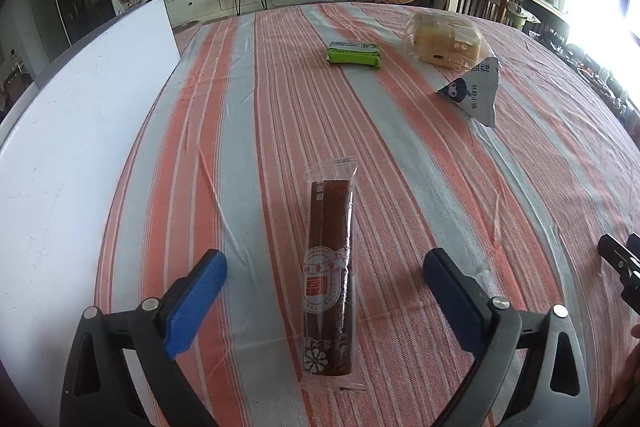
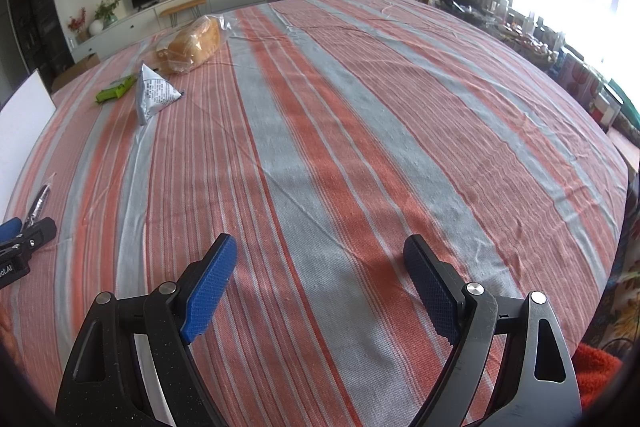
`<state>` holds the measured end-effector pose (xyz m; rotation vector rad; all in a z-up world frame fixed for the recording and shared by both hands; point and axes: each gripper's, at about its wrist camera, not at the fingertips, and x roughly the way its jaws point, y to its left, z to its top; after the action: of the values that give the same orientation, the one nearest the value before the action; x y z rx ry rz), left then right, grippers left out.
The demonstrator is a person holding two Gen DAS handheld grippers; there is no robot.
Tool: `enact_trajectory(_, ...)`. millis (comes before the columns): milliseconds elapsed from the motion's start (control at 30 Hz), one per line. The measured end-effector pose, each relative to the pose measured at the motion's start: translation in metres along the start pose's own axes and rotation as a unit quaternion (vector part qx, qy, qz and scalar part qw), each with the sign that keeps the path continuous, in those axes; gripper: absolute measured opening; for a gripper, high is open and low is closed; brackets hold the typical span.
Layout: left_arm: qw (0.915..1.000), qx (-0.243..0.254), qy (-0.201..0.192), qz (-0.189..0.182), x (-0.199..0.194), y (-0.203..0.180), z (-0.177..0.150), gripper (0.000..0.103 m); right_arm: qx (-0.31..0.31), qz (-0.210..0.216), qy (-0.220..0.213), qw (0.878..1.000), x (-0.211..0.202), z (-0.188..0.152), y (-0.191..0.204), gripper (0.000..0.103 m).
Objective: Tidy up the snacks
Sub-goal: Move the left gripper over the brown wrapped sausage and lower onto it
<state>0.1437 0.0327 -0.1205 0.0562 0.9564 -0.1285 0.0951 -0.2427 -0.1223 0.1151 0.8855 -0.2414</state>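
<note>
A long dark-brown snack bar [image 1: 330, 267] in a clear wrapper lies on the striped tablecloth, lengthwise between the fingers of my open left gripper [image 1: 325, 259], which touches nothing. Further off lie a green packet [image 1: 353, 53], a bagged bread loaf [image 1: 444, 41] and a grey triangular pouch [image 1: 476, 91]. My right gripper [image 2: 320, 247] is open and empty over bare cloth. In the right wrist view the pouch [image 2: 154, 95], the green packet [image 2: 116, 89] and the loaf [image 2: 194, 45] sit far left; the bar's end [image 2: 40, 197] shows beside the left gripper [image 2: 18, 239].
A white board [image 1: 80, 131] lies along the table's left side and also shows in the right wrist view [image 2: 20, 123]. The right gripper's tip [image 1: 620, 259] shows at the right edge. Chairs, a TV unit and a cluttered shelf stand beyond the table.
</note>
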Motion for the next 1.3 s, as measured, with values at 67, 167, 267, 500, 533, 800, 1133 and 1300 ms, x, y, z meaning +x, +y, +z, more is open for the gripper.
enact_trajectory(67, 1.0000, 0.000, 0.002, 0.001, 0.0019, -0.0001, 0.0013, 0.103, 0.000, 0.000, 0.000, 1.000, 0.0000, 0.0000, -0.0001, 0.088)
enact_trajectory(167, 1.0000, 0.000, 0.001, 0.002, 0.0025, -0.0002, 0.0011, 0.103, 0.000, 0.000, 0.000, 1.000, 0.0000, 0.0001, -0.0001, 0.088)
enact_trajectory(267, 1.0000, 0.000, 0.001, 0.002, 0.0025, -0.0002, 0.0011, 0.103, 0.000, 0.000, 0.000, 1.000, 0.0000, 0.0000, -0.0002, 0.088)
enact_trajectory(500, 1.0000, 0.000, 0.001, 0.002, 0.0026, -0.0002, 0.0011, 0.103, 0.000, 0.000, 0.000, 1.000, 0.0001, 0.0000, -0.0002, 0.088)
enact_trajectory(533, 1.0000, 0.000, 0.001, 0.002, 0.0026, -0.0002, 0.0010, 0.103, 0.000, 0.000, 0.000, 1.000, 0.0001, 0.0000, -0.0002, 0.088)
enact_trajectory(800, 1.0000, 0.000, 0.000, 0.002, 0.0027, -0.0002, 0.0010, 0.103, 0.000, 0.000, 0.000, 1.000, 0.0002, 0.0001, -0.0002, 0.088)
enact_trajectory(1133, 1.0000, 0.000, 0.000, 0.002, 0.0030, -0.0003, 0.0010, 0.103, 0.000, 0.000, 0.000, 1.000, 0.0004, 0.0002, -0.0002, 0.088)
enact_trajectory(1300, 1.0000, 0.000, 0.000, 0.002, 0.0033, -0.0002, 0.0011, 0.103, 0.000, 0.000, 0.000, 1.000, 0.0004, 0.0002, -0.0003, 0.088)
